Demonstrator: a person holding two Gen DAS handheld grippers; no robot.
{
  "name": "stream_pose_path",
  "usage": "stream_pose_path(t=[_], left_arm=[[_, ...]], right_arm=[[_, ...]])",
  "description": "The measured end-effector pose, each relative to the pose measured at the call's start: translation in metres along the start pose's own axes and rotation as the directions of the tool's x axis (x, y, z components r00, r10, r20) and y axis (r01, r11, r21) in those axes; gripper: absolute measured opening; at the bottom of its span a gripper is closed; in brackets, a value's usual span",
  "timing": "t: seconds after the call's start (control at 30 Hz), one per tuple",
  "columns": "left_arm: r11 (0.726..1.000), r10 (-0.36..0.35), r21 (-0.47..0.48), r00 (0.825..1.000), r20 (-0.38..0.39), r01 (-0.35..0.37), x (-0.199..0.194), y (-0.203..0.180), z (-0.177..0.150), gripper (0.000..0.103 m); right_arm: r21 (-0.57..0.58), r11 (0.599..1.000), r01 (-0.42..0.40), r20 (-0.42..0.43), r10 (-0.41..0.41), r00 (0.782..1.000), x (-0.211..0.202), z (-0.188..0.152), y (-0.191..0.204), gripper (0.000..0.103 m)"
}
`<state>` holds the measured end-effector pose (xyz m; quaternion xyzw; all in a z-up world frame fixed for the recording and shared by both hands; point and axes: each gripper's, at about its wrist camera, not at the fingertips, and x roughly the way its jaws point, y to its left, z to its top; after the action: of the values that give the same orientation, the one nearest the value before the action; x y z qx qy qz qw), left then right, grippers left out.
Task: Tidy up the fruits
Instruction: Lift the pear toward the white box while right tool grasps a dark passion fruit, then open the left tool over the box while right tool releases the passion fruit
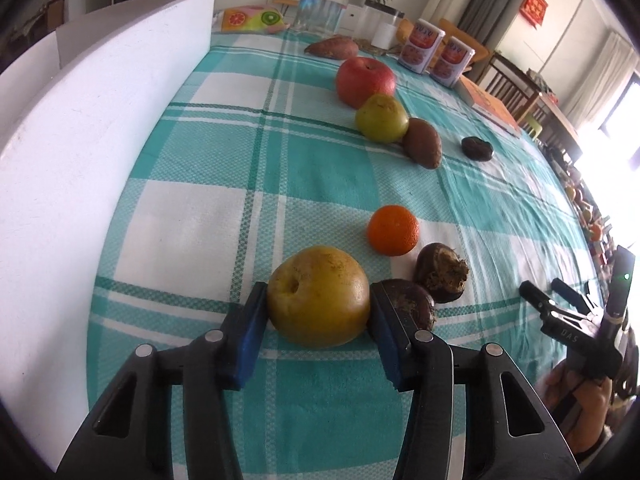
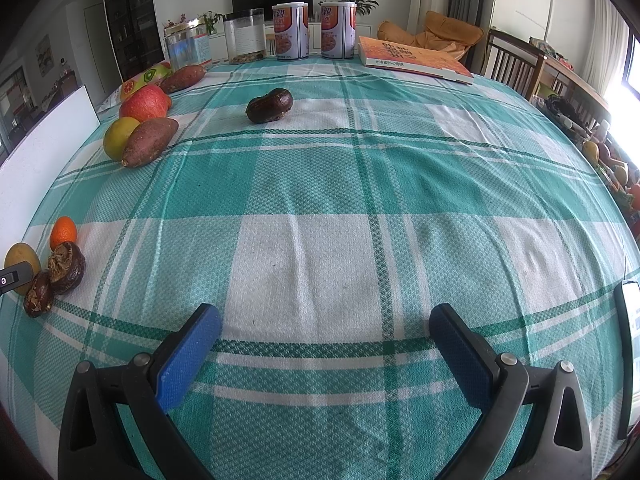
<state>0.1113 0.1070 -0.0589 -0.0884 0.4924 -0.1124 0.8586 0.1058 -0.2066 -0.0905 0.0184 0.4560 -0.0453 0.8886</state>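
Fruits — one orange, one apple

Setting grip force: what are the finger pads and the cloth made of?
Pads: blue, matte, fine-textured, probably rubber or foam; the look leaves it open. Cloth: woven fabric, likely cotton; teal-and-white check, waffle weave and soft wrinkles show.

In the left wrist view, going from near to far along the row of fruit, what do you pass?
Yellow pear between the left gripper's pads → orange → brown sweet potato → green pear → red apple → long sweet potato → glass jar.
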Motion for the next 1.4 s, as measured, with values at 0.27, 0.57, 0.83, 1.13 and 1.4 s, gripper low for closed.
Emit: stream_pose_path(t=[0.27, 0.57, 0.83, 1.13, 1.4], left_arm=[[0.999, 0.036, 0.036, 0.999, 0.016, -0.036, -0.028, 0.004, -0.04, 0.051], [0.999, -0.001, 0.045, 0.999, 0.039, -0.001, -0.044, 0.001, -0.047, 0.051], [0.999, -0.035, 0.01, 0.998, 0.044, 0.034, -0.06, 0.003, -0.046, 0.051], [0.993, 0.055, -0.118, 0.961, 0.27, -0.024, -0.175, 0.058, 0.002, 0.051], [0.921, 0.334, -0.253, 0.935, 0.12, -0.297, -0.162, 0.147, -0.006, 0.052]], right_arm=[[-0.155, 0.923, -0.353, -0.029, 0.352, 0.935, -0.017, 0.007, 0.064, 0.1], [-0.455, 0.788, -0.414, -0.128, 0.403, 0.906, 0.012, 0.031, 0.162, 0.075], [-0.385, 0.813, -0.437, -0.164, 0.406, 0.899, 0.011, 0.039, 0.148, 0.042], [-0.274, 0.657, -0.702, -0.155, 0.691, 0.706, -0.106, 0.087, 0.221, 0.042], [-0.343, 0.534, -0.773, -0.296, 0.72, 0.628, -0.127, 0.072, 0.368, 0.042]])
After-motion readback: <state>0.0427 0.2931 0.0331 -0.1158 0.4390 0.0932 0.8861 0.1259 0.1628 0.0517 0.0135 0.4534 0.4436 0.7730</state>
